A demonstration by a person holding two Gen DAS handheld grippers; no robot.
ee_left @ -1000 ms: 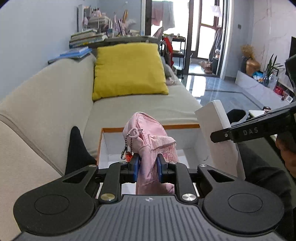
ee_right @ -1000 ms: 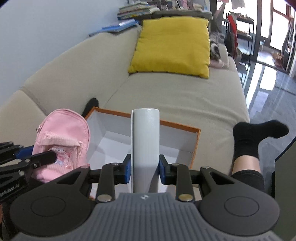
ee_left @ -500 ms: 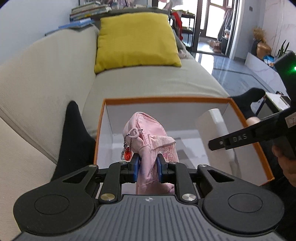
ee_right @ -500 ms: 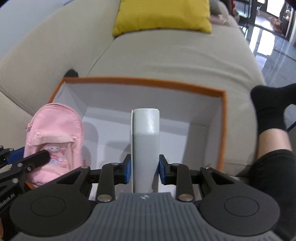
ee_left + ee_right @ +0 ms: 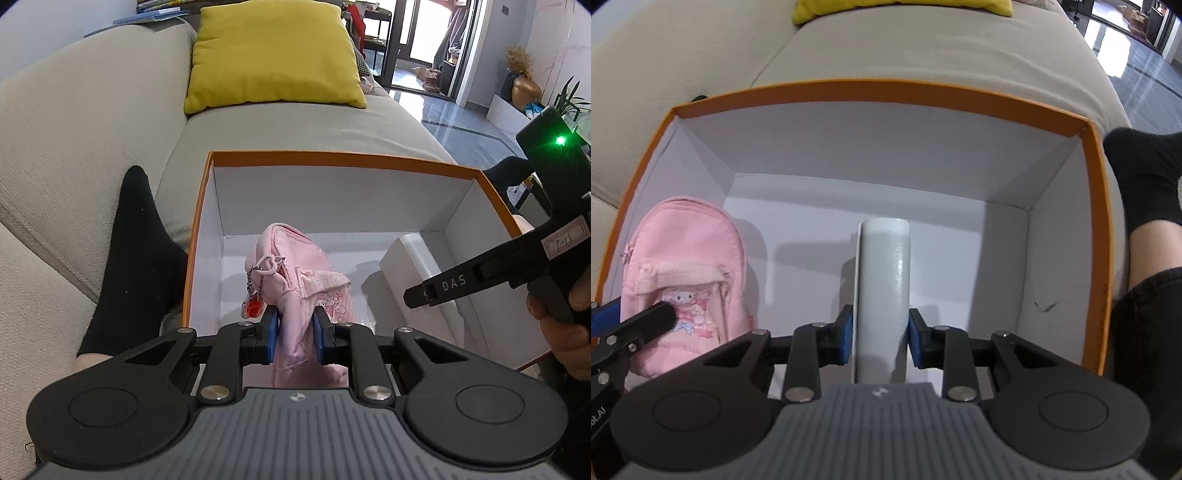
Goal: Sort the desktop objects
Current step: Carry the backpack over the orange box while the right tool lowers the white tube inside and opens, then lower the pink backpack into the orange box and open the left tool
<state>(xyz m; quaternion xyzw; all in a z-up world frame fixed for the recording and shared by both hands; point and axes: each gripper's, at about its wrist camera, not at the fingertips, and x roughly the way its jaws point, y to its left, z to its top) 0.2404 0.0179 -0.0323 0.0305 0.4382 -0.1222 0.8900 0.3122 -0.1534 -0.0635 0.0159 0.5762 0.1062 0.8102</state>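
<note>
left gripper (image 5: 294, 334): nearly closed, blue pads (image 5: 270, 336) pinching the lower fabric of a small pink backpack (image 5: 295, 280), red charm (image 5: 253, 307) dangling on a bead chain at 9 o'clock of the bag. backpack held inside the orange-rimmed white box (image 5: 332, 158), toward its 8 o'clock corner in the right wrist view (image 5: 683, 273); whether touching the box floor, cannot tell. right gripper (image 5: 881, 334): narrowed onto a slim white rectangular box (image 5: 884, 288), pads pressed against both long faces, box pointing to 12 o'clock, inside the orange-rimmed box near its 6 o'clock wall. same white box (image 5: 417, 280) seen at 3 o'clock of the backpack, apart from it. orange-rimmed box resting on a beige sofa (image 5: 74, 147), yellow cushion (image 5: 273, 55) at 12 o'clock, black-socked feet at 9 o'clock (image 5: 136, 258) and 3 o'clock (image 5: 1137, 177) of the box.
</note>
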